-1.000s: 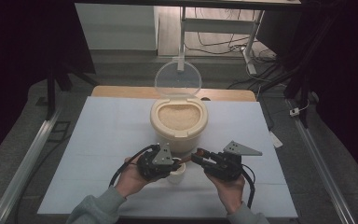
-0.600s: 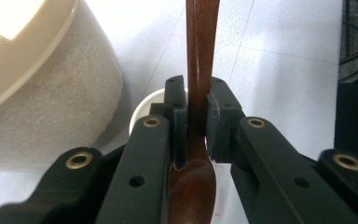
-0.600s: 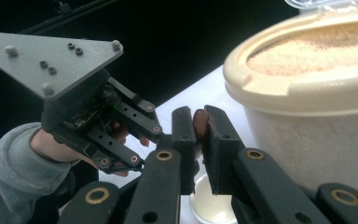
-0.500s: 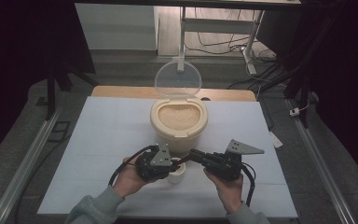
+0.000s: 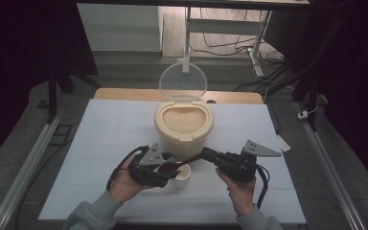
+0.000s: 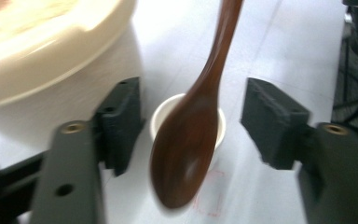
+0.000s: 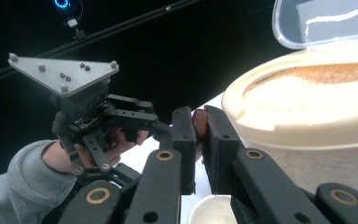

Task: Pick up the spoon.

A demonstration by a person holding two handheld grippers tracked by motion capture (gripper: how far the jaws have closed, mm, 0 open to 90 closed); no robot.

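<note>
Now I have the right fingers [image 7: 200,140] pinched tight on the handle end of the wooden spoon [image 6: 191,135]; in the right gripper view the brown tip of that handle shows squeezed between the two black pads, with almost no gap left. The left fingers [image 6: 191,126] have just been opening and stand wide apart, with the spoon's bowl between them. In the left gripper view I see clear daylight on both sides of the bowl, so neither pad touches it.

The spoon runs from my right fingers across toward the left ones, its handle rising up and away in the left gripper view and its bowl hanging right over the small white cup [image 5: 181,175]. From the high view the cup sits on the white bench [image 5: 105,143] near its front edge, about midway along it, between my two hands. Just behind the cup stands the cream rice container [image 5: 184,125], its clear lid [image 5: 182,81] tipped up and back, grain showing inside. The left hand [image 5: 122,184] and the right hand [image 5: 237,189] both come in over the front edge.
</note>
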